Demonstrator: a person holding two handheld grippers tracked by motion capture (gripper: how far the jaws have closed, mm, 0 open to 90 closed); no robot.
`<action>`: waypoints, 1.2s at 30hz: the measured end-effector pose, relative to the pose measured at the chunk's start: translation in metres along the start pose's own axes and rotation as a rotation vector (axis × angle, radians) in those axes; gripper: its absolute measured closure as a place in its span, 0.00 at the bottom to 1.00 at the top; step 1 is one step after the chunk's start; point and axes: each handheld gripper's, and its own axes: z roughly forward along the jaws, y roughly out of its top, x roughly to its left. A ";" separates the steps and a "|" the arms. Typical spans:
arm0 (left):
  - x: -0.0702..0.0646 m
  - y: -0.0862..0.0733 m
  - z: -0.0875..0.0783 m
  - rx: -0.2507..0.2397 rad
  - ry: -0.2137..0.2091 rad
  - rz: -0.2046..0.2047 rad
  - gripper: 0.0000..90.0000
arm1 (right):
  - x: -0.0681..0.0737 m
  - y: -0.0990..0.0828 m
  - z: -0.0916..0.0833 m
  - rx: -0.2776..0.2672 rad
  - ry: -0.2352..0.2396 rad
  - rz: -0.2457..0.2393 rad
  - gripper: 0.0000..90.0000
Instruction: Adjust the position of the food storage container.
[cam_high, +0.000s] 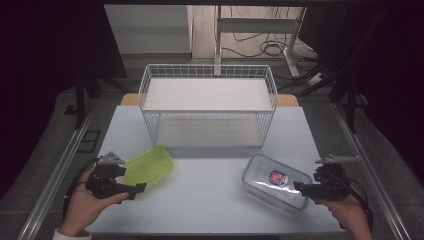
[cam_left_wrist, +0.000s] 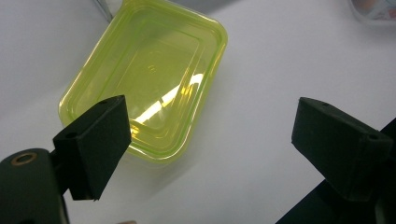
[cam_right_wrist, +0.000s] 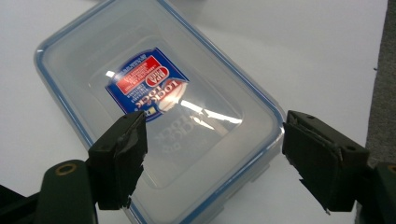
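A yellow-green translucent container (cam_high: 149, 165) lies at the table's front left, open side up (cam_left_wrist: 149, 79). My left gripper (cam_high: 131, 181) is held just in front of it and is open (cam_left_wrist: 217, 140); one jaw overlaps the container's near corner, the other is over bare table. At the front right lies a clear lidded box (cam_high: 275, 181) with a blue rim and a red-and-blue label (cam_right_wrist: 163, 107). My right gripper (cam_high: 306, 184) is at its right end, open (cam_right_wrist: 217, 156), jaws spread across the box's near end. I cannot tell whether they touch it.
A white wire rack (cam_high: 207, 107) with two shelves stands at the back middle of the pale table (cam_high: 210, 205). Metal rails run along both sides of the table. Cables and a desk frame lie on the floor beyond it.
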 end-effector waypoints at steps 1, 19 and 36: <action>0.000 0.000 0.000 0.000 0.000 0.000 0.13 | 0.000 0.000 0.000 0.000 0.000 0.000 0.25; 0.003 0.000 -0.001 -0.010 -0.003 -0.012 0.12 | -0.007 -0.012 -0.002 -0.002 -0.060 0.044 0.26; 0.002 0.001 0.002 -0.010 -0.014 -0.002 0.12 | -0.028 -0.037 -0.008 0.023 -0.132 0.140 0.36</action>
